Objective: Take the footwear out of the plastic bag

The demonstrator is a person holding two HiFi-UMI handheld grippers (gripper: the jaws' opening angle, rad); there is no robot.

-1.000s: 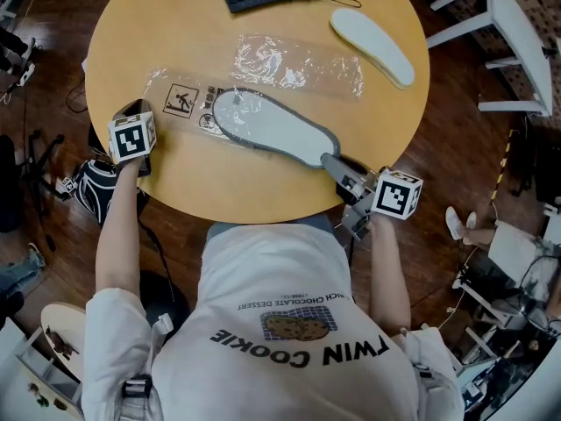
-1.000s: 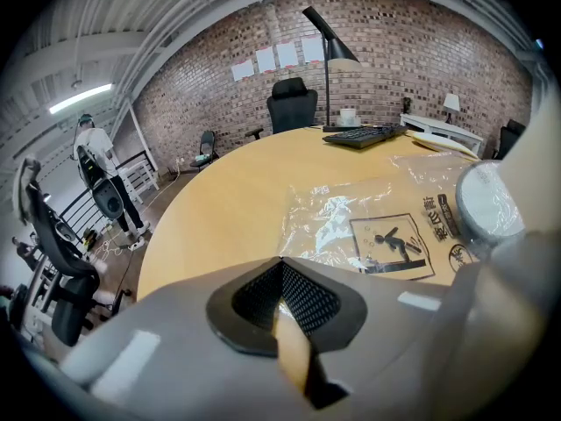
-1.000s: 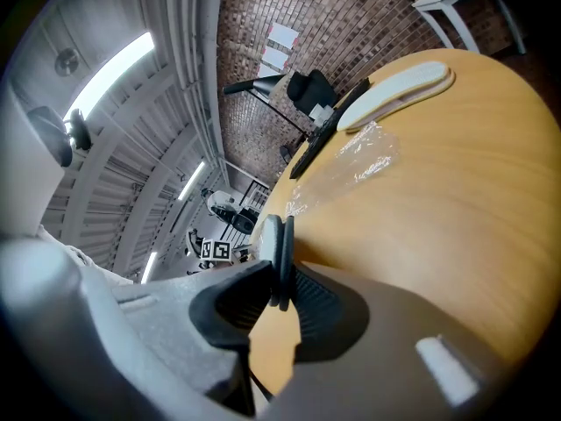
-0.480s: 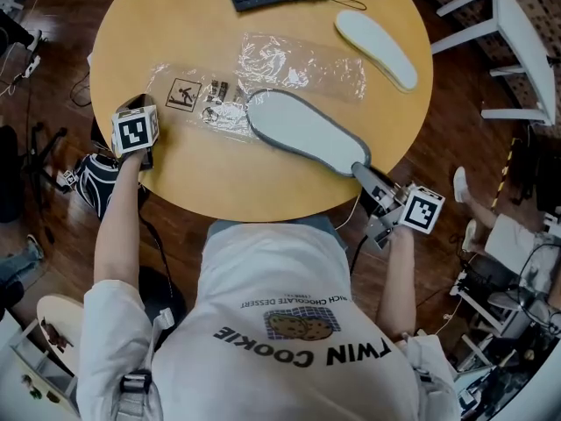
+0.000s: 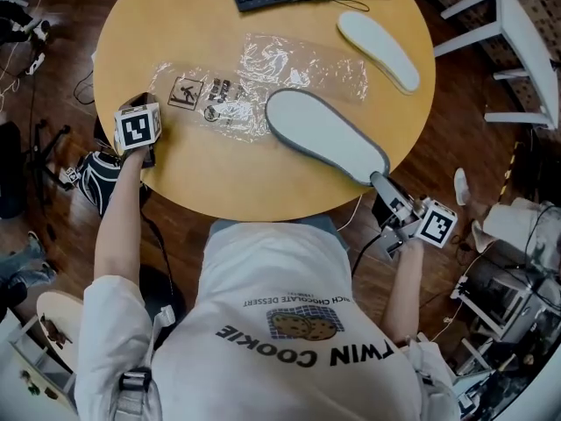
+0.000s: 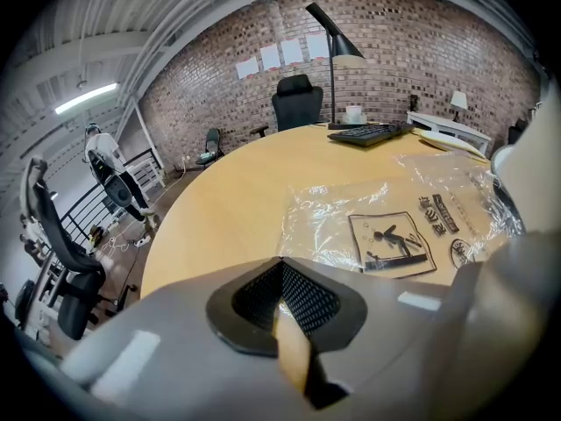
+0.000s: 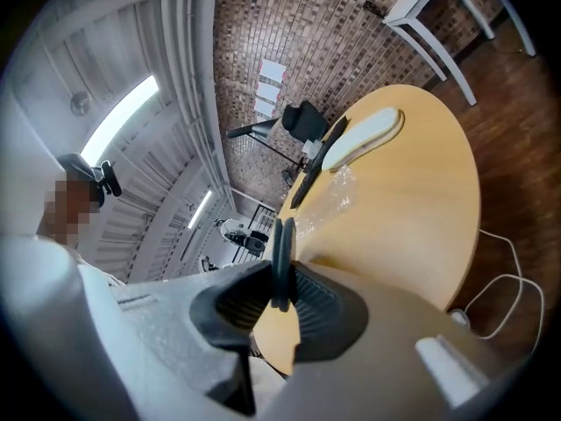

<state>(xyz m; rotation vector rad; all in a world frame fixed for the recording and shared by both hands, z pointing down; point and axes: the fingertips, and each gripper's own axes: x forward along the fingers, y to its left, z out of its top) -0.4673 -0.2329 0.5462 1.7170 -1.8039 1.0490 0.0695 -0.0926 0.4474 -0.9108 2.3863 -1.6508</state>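
Right tool (image 7: 279, 274) is clamped on the heel of the grey-rimmed insole (image 5: 324, 134), its toe at the plastic bag's (image 5: 263, 68) mouth. Left tool (image 6: 282, 303), jaws nearly together, sits at the bag's far end on the bench (image 5: 219, 178). Pull level and straight until the toe clears.

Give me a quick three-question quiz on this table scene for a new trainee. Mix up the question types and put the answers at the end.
1. True or false: the right gripper holds nothing.
2. The heel of the grey-rimmed insole is: A) at the near edge of the table B) at the table's middle C) on the floor
3. How many insoles are in view?
Key: 1. False: its jaws are shut on that insole's heel. 2. A. 3. Two: the grey-rimmed one and a white insole lying past the end of the plastic bag.
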